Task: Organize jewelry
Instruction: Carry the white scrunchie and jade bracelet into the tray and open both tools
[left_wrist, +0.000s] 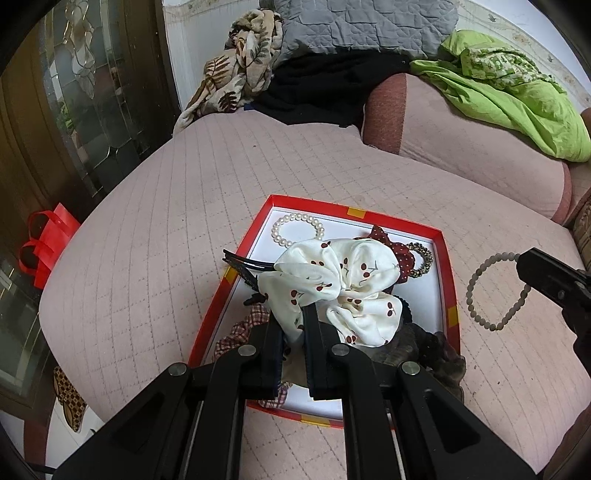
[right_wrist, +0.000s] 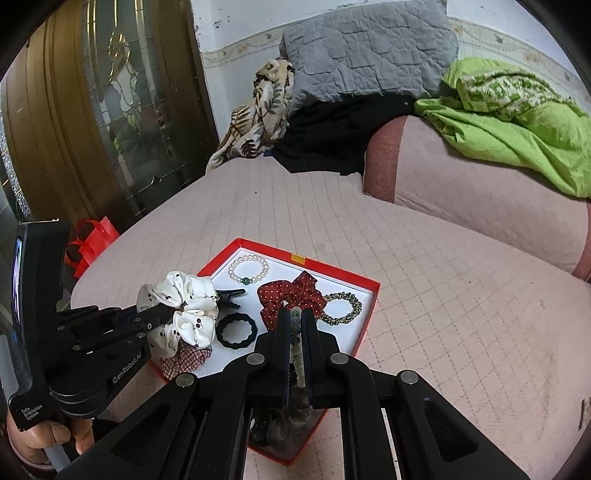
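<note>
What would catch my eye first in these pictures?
The white cherry-print scrunchie, pinched in the left gripper above the red tray of hair ties on the pink bed. To its right, the right gripper holds a pale bead bracelet. At the bed's head lies a bright green cloth.

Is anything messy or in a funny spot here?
Nothing looks broken or spilled. The dark furry scrunchie flops over the red tray rim. The cherry scrunchie and bead bracelet are each pinched in a hand-held gripper, not lying in the tray.
</note>
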